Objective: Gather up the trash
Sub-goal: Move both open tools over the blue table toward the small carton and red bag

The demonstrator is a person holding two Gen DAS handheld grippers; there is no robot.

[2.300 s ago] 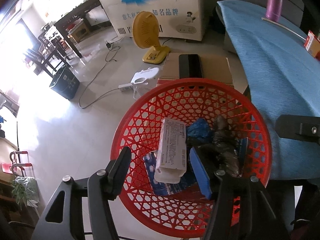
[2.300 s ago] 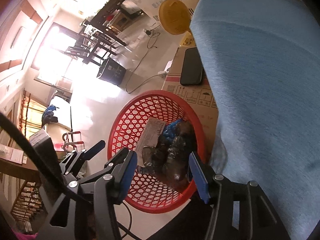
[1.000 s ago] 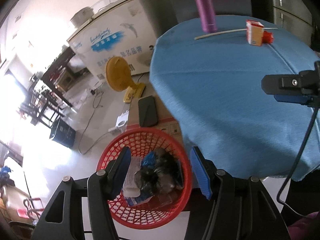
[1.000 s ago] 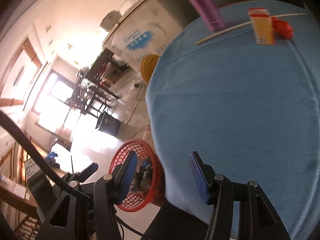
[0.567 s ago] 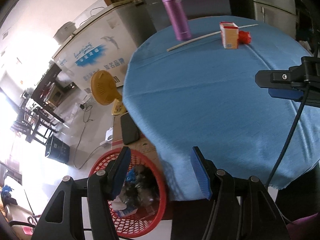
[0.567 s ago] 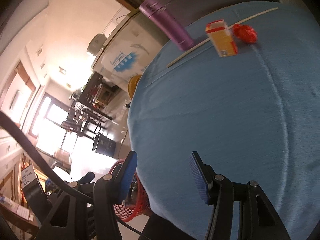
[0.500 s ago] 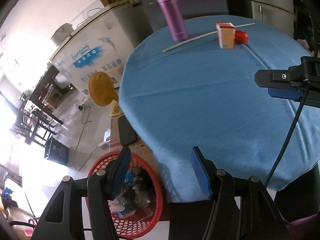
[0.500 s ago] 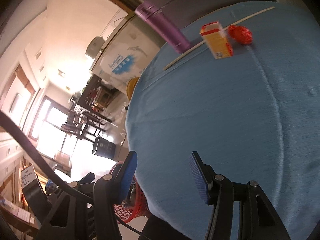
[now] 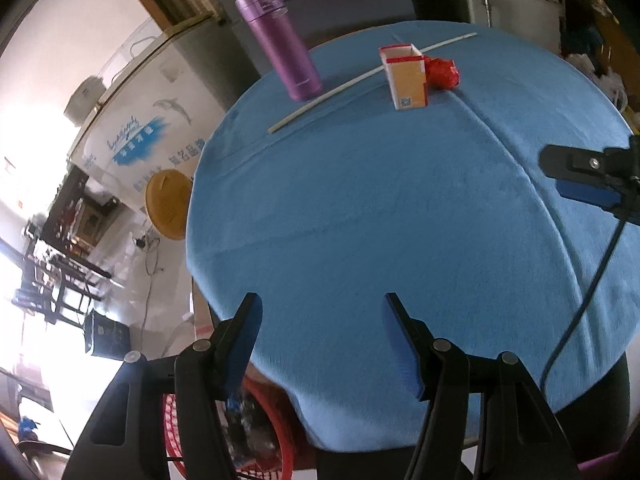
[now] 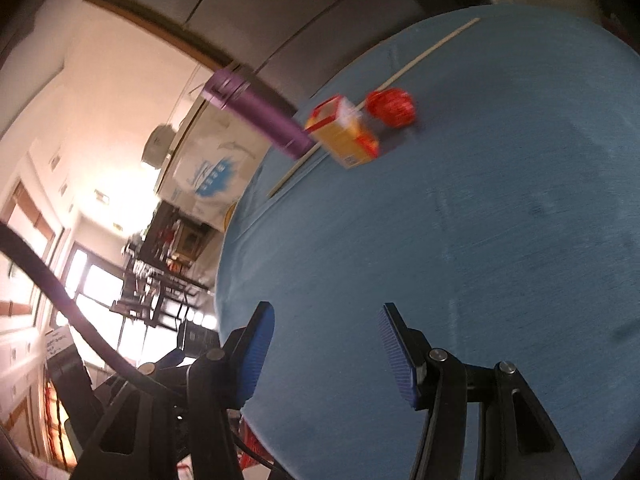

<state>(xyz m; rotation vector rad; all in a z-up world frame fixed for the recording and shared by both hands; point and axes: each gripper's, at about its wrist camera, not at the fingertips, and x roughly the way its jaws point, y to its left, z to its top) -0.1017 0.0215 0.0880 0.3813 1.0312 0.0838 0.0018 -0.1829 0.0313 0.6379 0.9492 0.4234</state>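
While both claws hover empty over the near part of the table [image 9: 360, 208], we judge the step in hand to be the reach toward the remaining trash at the far side. Going left to right: the red basket [image 9: 276, 436] sits on the floor below the table's near-left edge, already holding some rubbish, partly hidden by the blue cloth and by the left claw [image 9: 320, 332], whose jaws stand apart with nothing between them. Farther back, a purple flask [image 9: 280, 44] stands upright – we judge it not trash, so it should be left alone. A long pale stick [image 9: 372, 74] lies across the far part of the table, passing just behind the carton. The orange-and-red carton [image 9: 406, 76] stands upright with its top flaps open; touching or just beside its right side lies a crumpled red wrapper [image 9: 440, 74]. At far right, the right claw [image 10: 326, 340] is likewise spread wide and empty.

To do the reach well, we would take the carton across its narrow faces – it looks light, probably empty, and may tip or crush if pinched hard. The wrapper is soft and low; the fingers would need to come down close to the cloth. The right wrist view is motion-blurred, so fine detail there is uncertain.
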